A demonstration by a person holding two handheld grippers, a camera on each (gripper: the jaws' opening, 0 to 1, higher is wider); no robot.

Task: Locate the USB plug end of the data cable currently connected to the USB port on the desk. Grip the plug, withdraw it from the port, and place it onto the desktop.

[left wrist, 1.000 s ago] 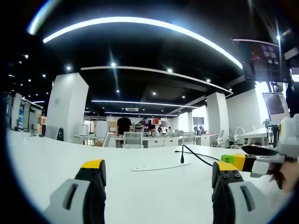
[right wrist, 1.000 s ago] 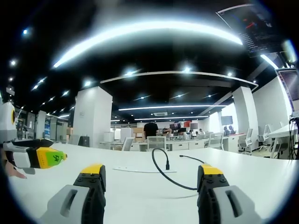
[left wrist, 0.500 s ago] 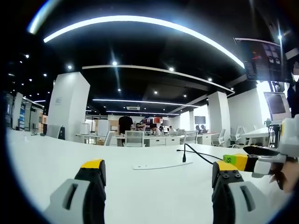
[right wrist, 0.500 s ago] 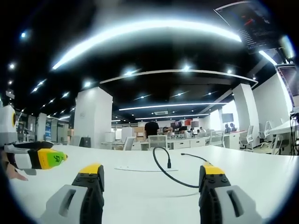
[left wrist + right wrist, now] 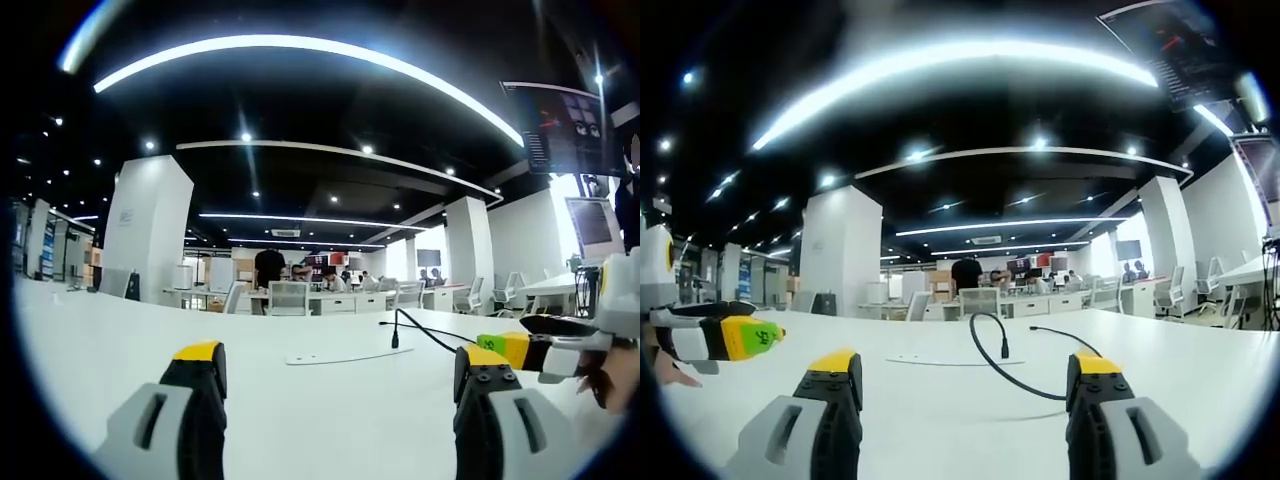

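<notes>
Holding your two grippers low over the white desk (image 5: 1200, 370), you keep both open: left gripper (image 5: 335, 375) and right gripper (image 5: 958, 385) grasp nothing. One black data cable (image 5: 990, 368) lies ahead, its plug (image 5: 1005, 349) standing upright.

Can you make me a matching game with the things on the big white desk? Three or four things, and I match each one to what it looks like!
Things:
1. data cable
2. desk
3. flat port plate
4. left gripper

Looks:
A. plain white top with things lying on it
B. black, curving up in a loop
C. green tip with yellow beside it
D. pale, thin, lying flat on the desk

Pairs: 1-B, 2-A, 3-D, 4-C
</notes>
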